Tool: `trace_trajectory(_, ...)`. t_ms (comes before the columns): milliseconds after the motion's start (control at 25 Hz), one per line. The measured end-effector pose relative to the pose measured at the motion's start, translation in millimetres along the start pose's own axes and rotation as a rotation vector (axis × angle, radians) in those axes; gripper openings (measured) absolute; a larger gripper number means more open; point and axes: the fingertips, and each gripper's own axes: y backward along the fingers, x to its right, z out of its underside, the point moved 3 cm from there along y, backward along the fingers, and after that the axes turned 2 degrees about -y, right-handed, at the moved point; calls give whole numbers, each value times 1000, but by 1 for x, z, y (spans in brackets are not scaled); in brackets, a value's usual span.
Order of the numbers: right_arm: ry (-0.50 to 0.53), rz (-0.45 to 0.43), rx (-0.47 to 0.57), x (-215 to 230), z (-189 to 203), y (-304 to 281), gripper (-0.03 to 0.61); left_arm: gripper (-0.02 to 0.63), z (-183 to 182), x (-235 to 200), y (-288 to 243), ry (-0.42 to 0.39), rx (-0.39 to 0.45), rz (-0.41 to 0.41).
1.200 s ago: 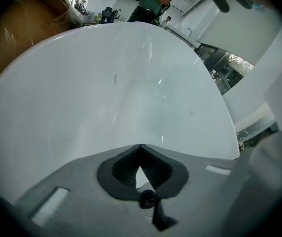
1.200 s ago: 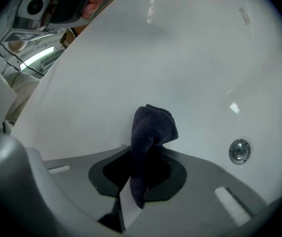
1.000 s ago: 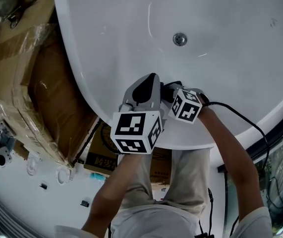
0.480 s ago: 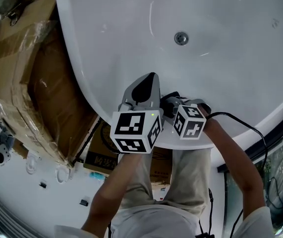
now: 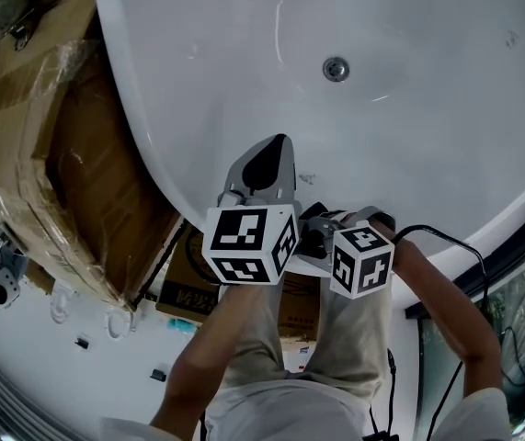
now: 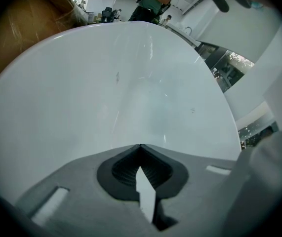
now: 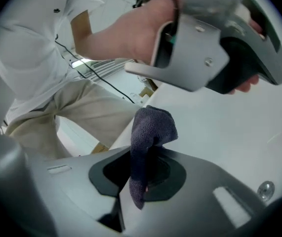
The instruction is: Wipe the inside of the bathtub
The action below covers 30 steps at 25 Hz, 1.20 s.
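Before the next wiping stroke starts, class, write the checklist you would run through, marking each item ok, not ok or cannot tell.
1. Cloth clamped in right tongs: ok.
2. Left tongs shut, empty: ok.
3. Cloth pressed on bathtub wall: cannot tell.
4. Bathtub floor around drain bare: ok.
5. Left tongs clear of the cloth's path: probably not ok; they hang close beside it.

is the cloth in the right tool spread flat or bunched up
Bunched up: the dark cloth is pinched in the right tool, crumpled into a wad above it.
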Motion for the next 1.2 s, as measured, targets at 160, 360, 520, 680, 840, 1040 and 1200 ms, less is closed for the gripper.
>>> trace_trajectory(160,30,-127,-10,-28,-9,5,51,-3,1,0,0,0,1,-2)
trace_trajectory(360,17,-77,-18,-13,3,19,51,-2,0,1,1,0,9,0)
trace_trajectory(520,23,158,-36,45,39,29,51,-2,2,4,1,2,13,3)
trace_trajectory(680,57,371,-95,98,77,37,51,-3,7,6,-1,3,7,8)
trace_trajectory(840,72,546,-147,141,97,53,51,-3,11,7,-4,3,7,15)
trace_trajectory(1040,71,687,-246,190,127,63,51,-2,16,6,-8,10,3,19)
trace_trajectory(1200,68,784,-340,231,154,66,51,-2,19,6,-14,10,-2,33)
